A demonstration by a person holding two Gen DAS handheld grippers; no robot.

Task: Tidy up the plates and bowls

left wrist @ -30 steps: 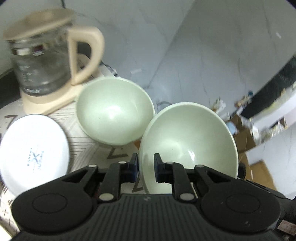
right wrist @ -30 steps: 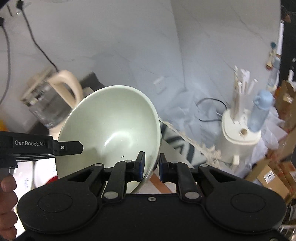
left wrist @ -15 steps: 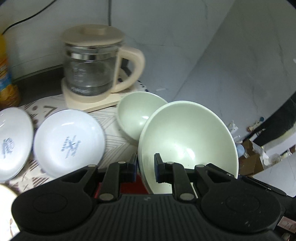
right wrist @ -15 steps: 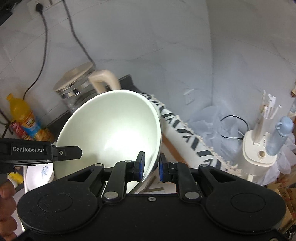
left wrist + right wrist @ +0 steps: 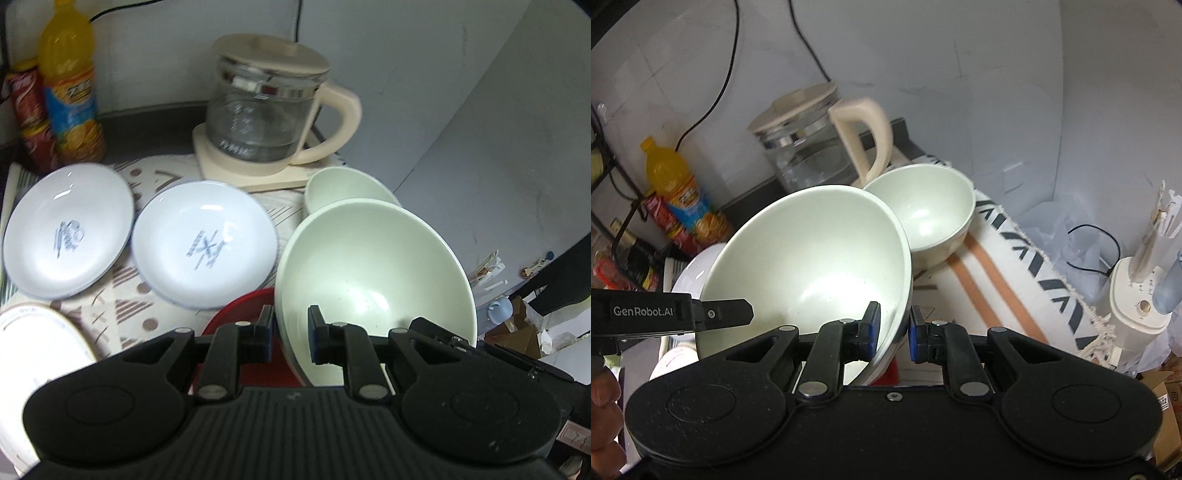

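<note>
Since a second ago, both views have swung down from the wall, bringing two white plates, an orange juice bottle and a red can into sight while the large bowl stays gripped from both sides.

"GenRobot.AI" reads in white on the left gripper (image 5: 713,314) body as seen from the right wrist; the plates (image 5: 205,243) (image 5: 68,230) carry blue printed marks too blurred to read. The large bowl (image 5: 373,269) is pale green, glossy, tilted up off the patterned cloth (image 5: 122,295), above a red dish (image 5: 240,314) and just in front of a smaller pale green bowl (image 5: 923,210) beside the glass kettle (image 5: 266,122). The left gripper (image 5: 290,332) is clamped on the bowl's rim at one side, the right gripper (image 5: 893,328) likewise at the opposite edge.
</note>
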